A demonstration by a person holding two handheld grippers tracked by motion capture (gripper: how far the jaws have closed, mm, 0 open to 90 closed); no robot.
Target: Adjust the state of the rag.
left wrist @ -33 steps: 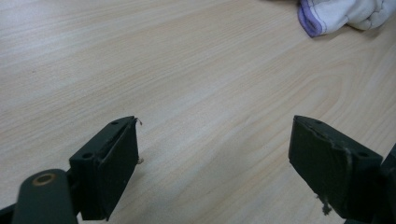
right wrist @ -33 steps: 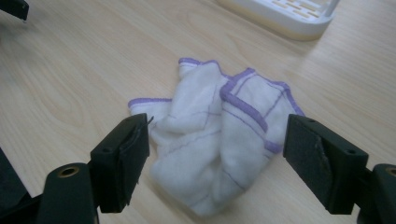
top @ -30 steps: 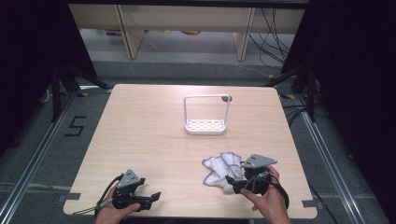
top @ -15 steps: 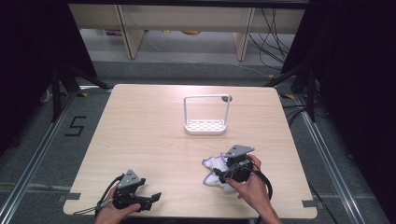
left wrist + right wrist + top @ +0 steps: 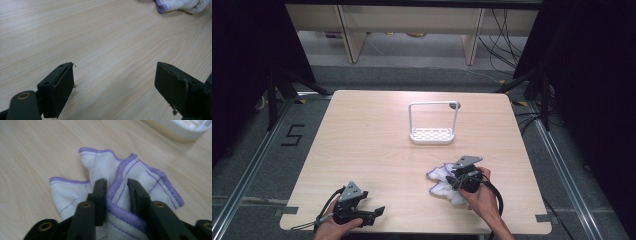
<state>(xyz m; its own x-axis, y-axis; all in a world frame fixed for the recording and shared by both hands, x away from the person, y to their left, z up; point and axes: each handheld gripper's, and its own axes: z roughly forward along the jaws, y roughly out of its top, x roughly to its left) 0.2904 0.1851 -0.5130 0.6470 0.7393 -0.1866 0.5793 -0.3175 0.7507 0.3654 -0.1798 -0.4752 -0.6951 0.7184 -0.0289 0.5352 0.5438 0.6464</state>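
White, purple-hemmed cloth (image 5: 140, 180) lies bunched; your right tool (image 5: 117, 186), jaws just closing, pinches its fold. At 12 o'clock, rack (image 5: 432, 134) holds nothing. Left tool (image 5: 113, 82): wide.

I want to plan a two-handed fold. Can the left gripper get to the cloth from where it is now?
Probably yes. The left gripper has its jaws open over bare table, and nothing lies between it and the cloth, which the right gripper already pinches.

A lab recording bay is showing here: black curtains (image 5: 242, 60) are enclosing a wooden table (image 5: 362, 145), with cables (image 5: 502, 30) trailing and floor tape marking "5" (image 5: 293, 135).
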